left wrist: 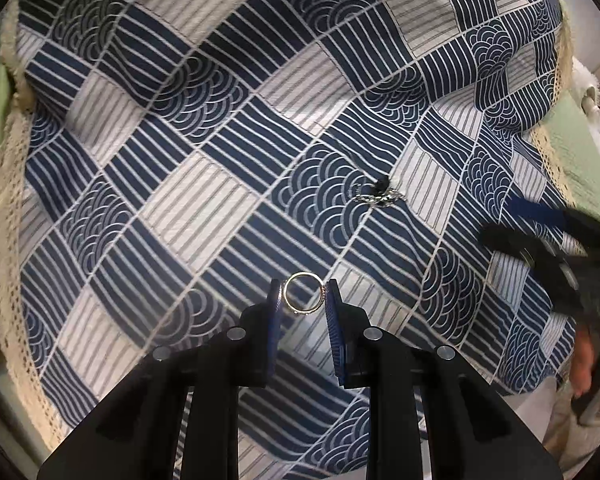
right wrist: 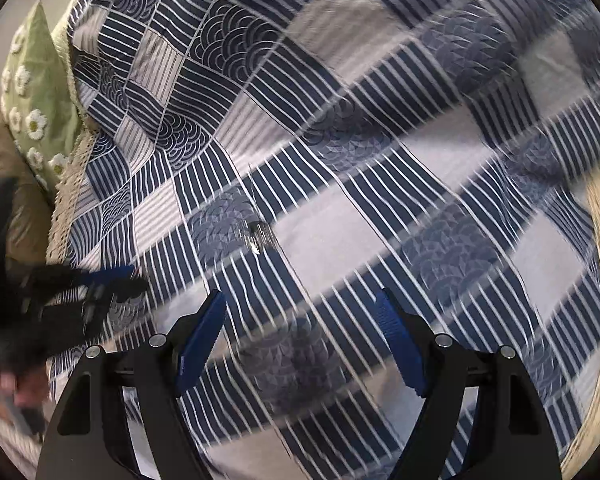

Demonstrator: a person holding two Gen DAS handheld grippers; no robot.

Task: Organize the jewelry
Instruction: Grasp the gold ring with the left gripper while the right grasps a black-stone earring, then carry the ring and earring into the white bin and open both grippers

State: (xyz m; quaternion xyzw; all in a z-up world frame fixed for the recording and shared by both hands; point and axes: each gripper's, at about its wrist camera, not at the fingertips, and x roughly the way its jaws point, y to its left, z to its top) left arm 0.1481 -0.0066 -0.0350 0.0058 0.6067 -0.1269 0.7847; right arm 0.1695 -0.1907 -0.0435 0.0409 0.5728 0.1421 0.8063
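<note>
Left gripper closed on a thin silver ring, pinched across its width between the two blue pads; the ring stands on edge, its full hoop facing the camera, held above a blue-and-white patchwork cloth with stripe and wave squares. A small tangle of silver chain with a dark bead lies on the cloth, right of the cloth's middle in the left wrist view, well apart from the ring and nearer the cloth's right edge than its left. Cream lace trim runs along the left and right edges of the cloth. Right gripper open, jaws spread wide with nothing between them, hovering over the cloth; this view is blurred by motion. The chain shows here as a smeared glint ahead of the right gripper, toward the middle of the cloth. The left gripper appears at the left border of the right wrist view, near the cloth's lace edge. A green cushion with white daisies sits beyond the cloth's far left corner. The right gripper shows dark and blurred at the right edge of the left wrist view.
</note>
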